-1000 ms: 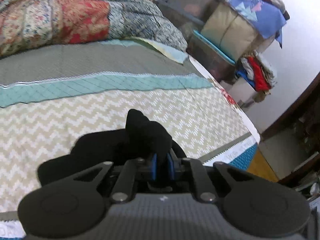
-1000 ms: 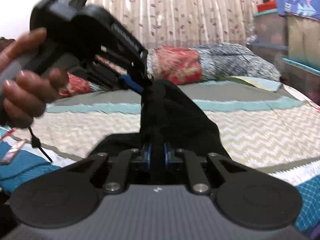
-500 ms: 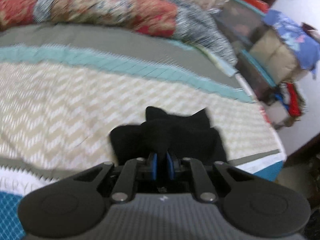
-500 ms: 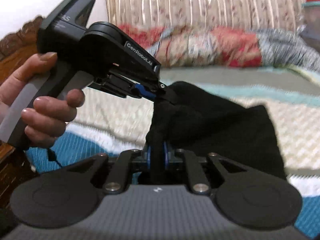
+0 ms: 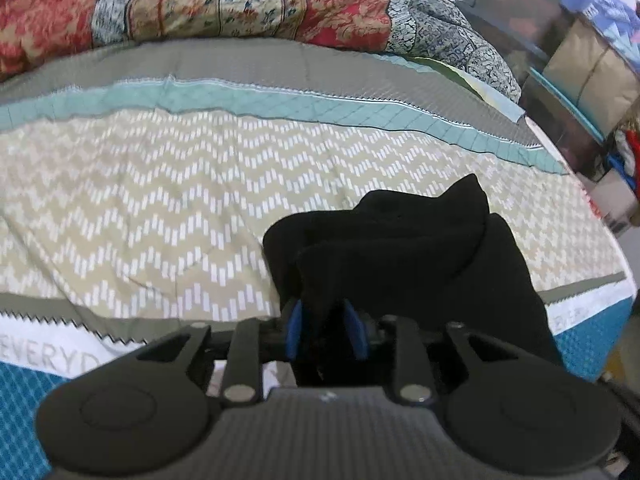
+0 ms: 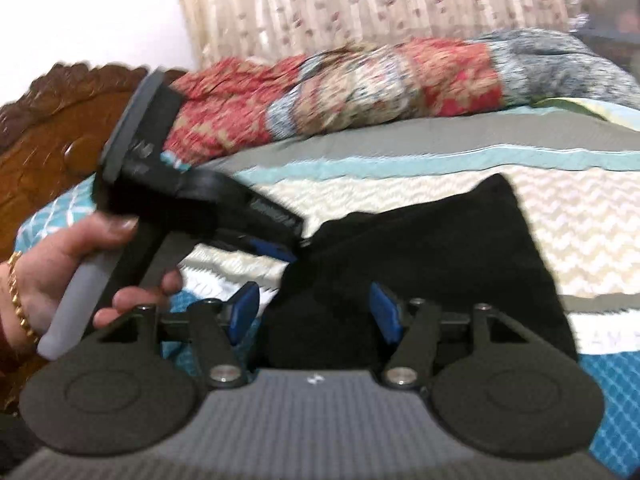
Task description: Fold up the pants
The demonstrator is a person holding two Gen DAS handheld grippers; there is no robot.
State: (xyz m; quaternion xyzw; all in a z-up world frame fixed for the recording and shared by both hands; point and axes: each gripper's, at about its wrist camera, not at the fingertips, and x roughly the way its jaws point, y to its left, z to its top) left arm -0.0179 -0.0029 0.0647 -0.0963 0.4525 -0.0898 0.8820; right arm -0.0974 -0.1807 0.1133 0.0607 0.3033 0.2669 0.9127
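Black pants [image 5: 404, 248], folded into a thick, seemingly layered bundle, on the chevron bedspread [image 5: 160, 208].

The right hand-held gripper [image 6: 316, 312] has its blue pads spread wide, black pants [image 6: 440, 248] bunched loosely between them on the bed [image 6: 440, 152]. The left hand-held gripper [image 6: 294, 250], held in a hand [image 6: 76, 276], meets the pants' near edge

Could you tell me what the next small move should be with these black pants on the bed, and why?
Probably draw the right gripper back, clear of the cloth. Its blue pads stand well apart, and the black pants lie bunched in folded layers on the bedspread. The left gripper, pads slightly apart, has cloth between them, so it should open wider next.
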